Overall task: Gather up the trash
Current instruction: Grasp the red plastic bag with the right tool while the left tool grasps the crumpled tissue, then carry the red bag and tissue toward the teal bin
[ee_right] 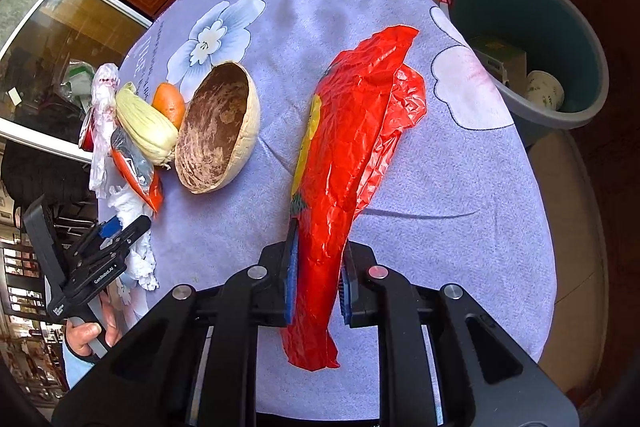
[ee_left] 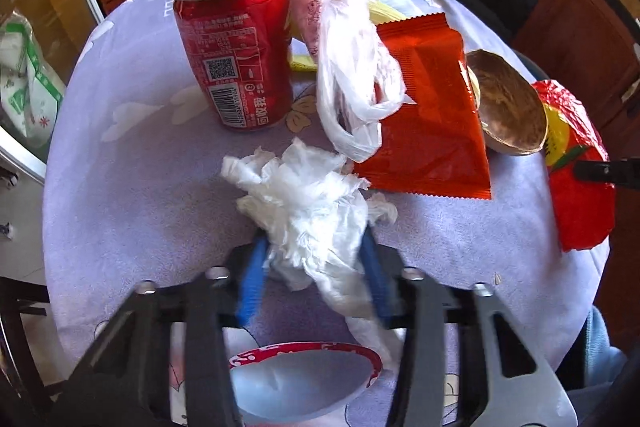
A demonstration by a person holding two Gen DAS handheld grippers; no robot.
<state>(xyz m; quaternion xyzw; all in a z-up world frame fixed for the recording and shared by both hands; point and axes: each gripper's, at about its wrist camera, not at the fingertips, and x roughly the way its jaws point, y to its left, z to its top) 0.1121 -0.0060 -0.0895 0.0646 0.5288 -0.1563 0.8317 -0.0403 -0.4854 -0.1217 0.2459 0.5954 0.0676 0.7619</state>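
Left gripper (ee_left: 314, 267): fingers pinching a crumpled tissue (ee_left: 304, 203) on the lilac surface (ee_left: 140, 187), near the can (ee_left: 236, 47), white bag (ee_left: 348, 67) and orange wrapper (ee_left: 432, 115). Right gripper (ee_right: 318, 279): fingers clamped on a red bag (ee_right: 352, 147) lying beside the coconut shell (ee_right: 216, 127). Bin (ee_right: 532, 39) beyond the surface's right edge.

The left wrist view sits low and close over the table (ee_left: 132, 187), facing a can (ee_left: 236, 43). The right wrist view looks from above along the table toward a bucket (ee_right: 532, 39) beyond its edge. Both share the half shell (ee_left: 508, 103) (ee_right: 218, 131) and red bag (ee_left: 576, 183) (ee_right: 352, 131).
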